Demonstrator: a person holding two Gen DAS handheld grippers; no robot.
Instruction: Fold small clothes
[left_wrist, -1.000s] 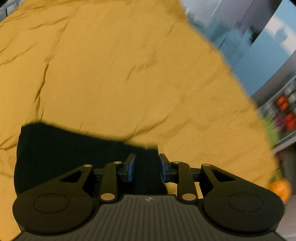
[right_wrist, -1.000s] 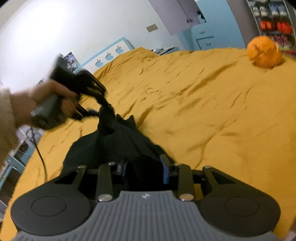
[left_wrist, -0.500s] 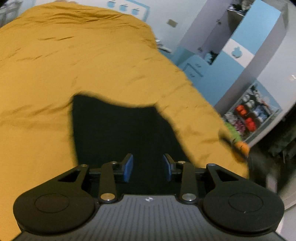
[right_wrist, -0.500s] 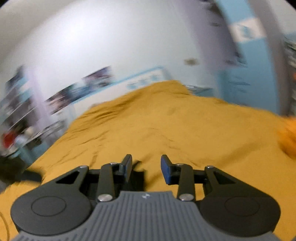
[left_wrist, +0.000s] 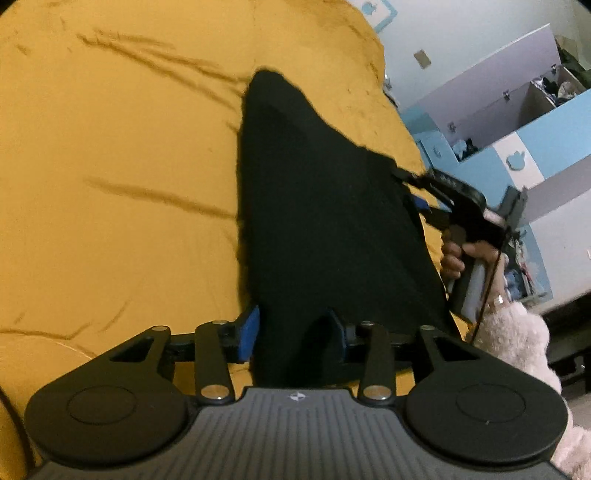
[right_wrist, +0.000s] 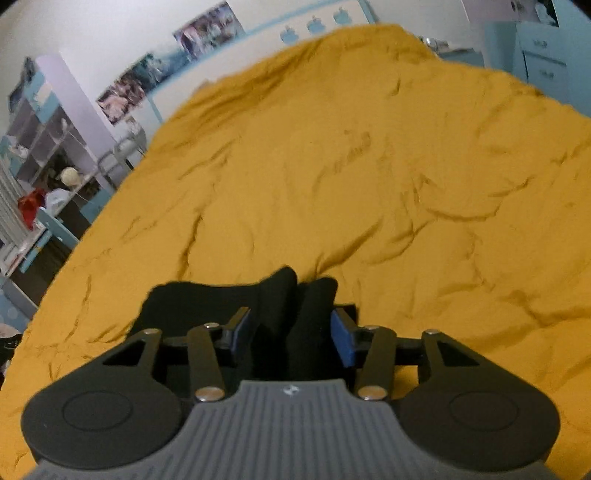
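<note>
Black garment (left_wrist: 325, 221) spread on yellow bedspread (left_wrist: 118, 166). Left gripper (left_wrist: 293, 328) and right gripper (right_wrist: 291, 332): jaws just opening, cloth between blue pads, whether gripped cannot tell.

Left gripper (left_wrist: 293, 330): black linkage arms, silver pivot screws, blue pads, grey ribbed housing with small white emblem. Right gripper (right_wrist: 293, 332): same build (seen from outside: black frame, pale handle). Sleeve (left_wrist: 517, 339): fluffy, cream-white.

Mustard bedspread (right_wrist: 369, 166), white wall with posters (right_wrist: 207, 26), blue-and-lilac wardrobe (left_wrist: 517, 122), cluttered shelves (right_wrist: 48, 140)
</note>
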